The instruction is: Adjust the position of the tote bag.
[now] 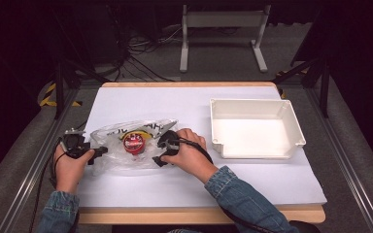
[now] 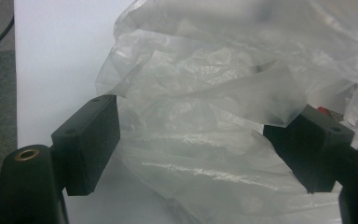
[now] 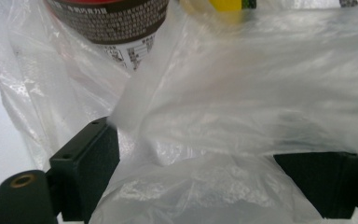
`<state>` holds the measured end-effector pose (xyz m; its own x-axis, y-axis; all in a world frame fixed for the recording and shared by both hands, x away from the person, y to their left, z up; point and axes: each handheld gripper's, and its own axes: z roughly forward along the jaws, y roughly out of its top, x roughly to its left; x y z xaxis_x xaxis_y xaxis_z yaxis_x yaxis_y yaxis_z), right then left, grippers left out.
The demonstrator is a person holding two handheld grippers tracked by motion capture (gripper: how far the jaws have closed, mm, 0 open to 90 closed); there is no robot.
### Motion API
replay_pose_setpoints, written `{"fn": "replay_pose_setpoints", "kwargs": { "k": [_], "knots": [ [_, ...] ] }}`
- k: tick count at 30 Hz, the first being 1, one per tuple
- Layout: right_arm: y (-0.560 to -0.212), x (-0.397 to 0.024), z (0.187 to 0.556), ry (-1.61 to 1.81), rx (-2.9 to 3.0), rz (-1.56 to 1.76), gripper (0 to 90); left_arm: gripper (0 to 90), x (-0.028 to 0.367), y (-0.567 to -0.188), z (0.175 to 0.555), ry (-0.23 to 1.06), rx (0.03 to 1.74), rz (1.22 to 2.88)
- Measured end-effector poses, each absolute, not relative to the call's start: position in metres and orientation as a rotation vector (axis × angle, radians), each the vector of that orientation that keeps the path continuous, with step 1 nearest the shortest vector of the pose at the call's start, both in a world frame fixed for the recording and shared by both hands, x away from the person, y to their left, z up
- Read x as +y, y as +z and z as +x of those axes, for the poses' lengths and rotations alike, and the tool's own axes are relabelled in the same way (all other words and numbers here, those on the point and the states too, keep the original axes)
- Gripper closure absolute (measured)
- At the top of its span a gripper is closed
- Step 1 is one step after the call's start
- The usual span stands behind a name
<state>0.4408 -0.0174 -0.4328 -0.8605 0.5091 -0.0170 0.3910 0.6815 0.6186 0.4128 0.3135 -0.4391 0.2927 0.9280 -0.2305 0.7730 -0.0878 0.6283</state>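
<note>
With the crinkled clear plastic bag (image 1: 126, 145) lying on the white table (image 1: 184, 184), both the left gripper (image 2: 191, 140) and right gripper (image 3: 196, 163) stand open around loose film and should bite a firm fold before closing.

Both forearms, in blue denim sleeves, enter from the bottom edge of the high view. The left hand (image 1: 70, 165) holds the black two-jaw left gripper (image 1: 98, 152) level, pointing toward the centre. The right hand (image 1: 187, 154) holds the black two-jaw right gripper (image 1: 161, 151) pointing toward the left gripper. Both grippers' jaws stand wide apart.
</note>
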Motion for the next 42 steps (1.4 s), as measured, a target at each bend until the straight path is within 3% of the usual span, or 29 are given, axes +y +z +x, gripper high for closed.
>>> {"fn": "replay_pose_setpoints", "kwargs": {
  "k": [6,17,29,34,42],
  "knots": [
    [-0.422,-0.028,0.437,1.016,2.731,0.697,13.1,11.1,0.322,-0.427,0.403,0.206,1.385,1.844],
    [-0.389,-0.037,0.413,1.184,2.7,0.605,13.1,3.9,0.32,-0.391,0.38,0.228,1.147,1.86],
    [-0.356,-0.044,0.391,1.352,2.715,0.516,20.7,4.2,0.33,-0.366,0.361,0.245,0.946,1.884],
    [-0.338,-0.042,0.391,1.418,2.69,0.46,27.3,4.4,0.329,-0.358,0.353,0.193,0.896,1.894],
    [-0.323,-0.036,0.408,1.478,2.653,0.425,27.2,7.4,0.321,-0.353,0.343,0.1,0.778,1.974]
  ]
}}
